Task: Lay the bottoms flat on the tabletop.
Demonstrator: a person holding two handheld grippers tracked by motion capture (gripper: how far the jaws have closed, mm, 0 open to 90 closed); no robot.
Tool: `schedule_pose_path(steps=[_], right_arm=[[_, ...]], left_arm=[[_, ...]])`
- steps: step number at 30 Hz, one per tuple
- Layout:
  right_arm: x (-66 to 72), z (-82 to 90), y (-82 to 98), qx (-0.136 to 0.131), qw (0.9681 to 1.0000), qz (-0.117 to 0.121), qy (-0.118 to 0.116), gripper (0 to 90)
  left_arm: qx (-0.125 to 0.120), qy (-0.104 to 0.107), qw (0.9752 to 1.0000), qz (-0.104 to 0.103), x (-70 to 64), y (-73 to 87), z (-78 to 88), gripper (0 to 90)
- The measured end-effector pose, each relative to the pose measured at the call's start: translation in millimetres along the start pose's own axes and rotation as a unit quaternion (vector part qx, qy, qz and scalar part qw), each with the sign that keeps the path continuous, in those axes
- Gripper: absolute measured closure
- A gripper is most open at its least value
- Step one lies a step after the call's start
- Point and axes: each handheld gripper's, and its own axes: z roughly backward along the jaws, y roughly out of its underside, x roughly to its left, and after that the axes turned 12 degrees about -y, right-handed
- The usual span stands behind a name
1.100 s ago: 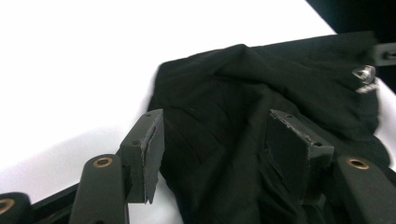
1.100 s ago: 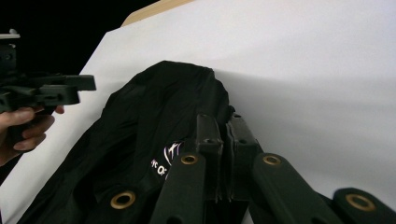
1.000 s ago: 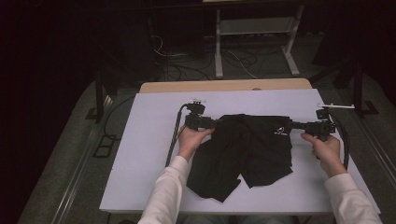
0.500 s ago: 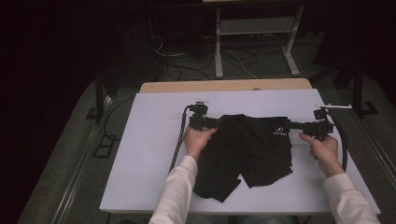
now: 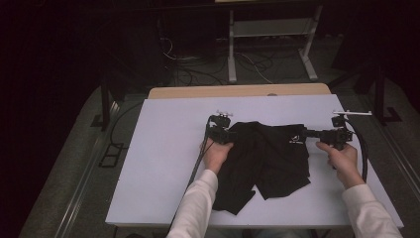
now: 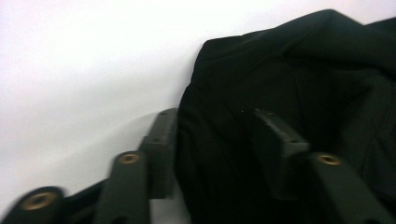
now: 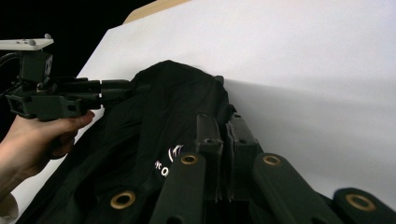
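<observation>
High view: black shorts (image 5: 267,163) are seen lying flat on the white table (image 5: 158,163), waistband stretched left to right between both grippers. At the left corner, the left gripper (image 5: 225,135) has just been closing, with cloth between its part-open jaws. Its own view shows the gap, not yet pinched. At the right corner, the right gripper (image 5: 309,133) is clamped on the waistband.
</observation>
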Motion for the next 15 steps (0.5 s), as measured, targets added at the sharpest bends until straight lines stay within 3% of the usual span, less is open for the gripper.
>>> schedule_pose_path(steps=[2,4,10,15], right_arm=[[-0.2,0.7,-0.1,-0.001,1.0,-0.001,0.0,84.5],[-0.7,1.2,-0.1,-0.001,1.0,-0.002,0.0,84.5],[-1.8,1.2,-2.6,-0.007,0.9999,-0.003,-0.009,84.6],[1.0,-8.8,-17.7,0.005,0.9999,0.009,0.01,84.4]], left_arm=[[-0.005,0.005,0.9999,-0.007,1.6,-0.6,0.8,77.6],[-0.006,0.016,0.9998,-0.003,5.9,-0.9,1.1,85.0],[-0.04,0.045,0.9975,0.036,25.1,0.2,15.0,86.8],[-0.061,0.08,0.9919,0.077,52.6,2.2,31.9,86.8]])
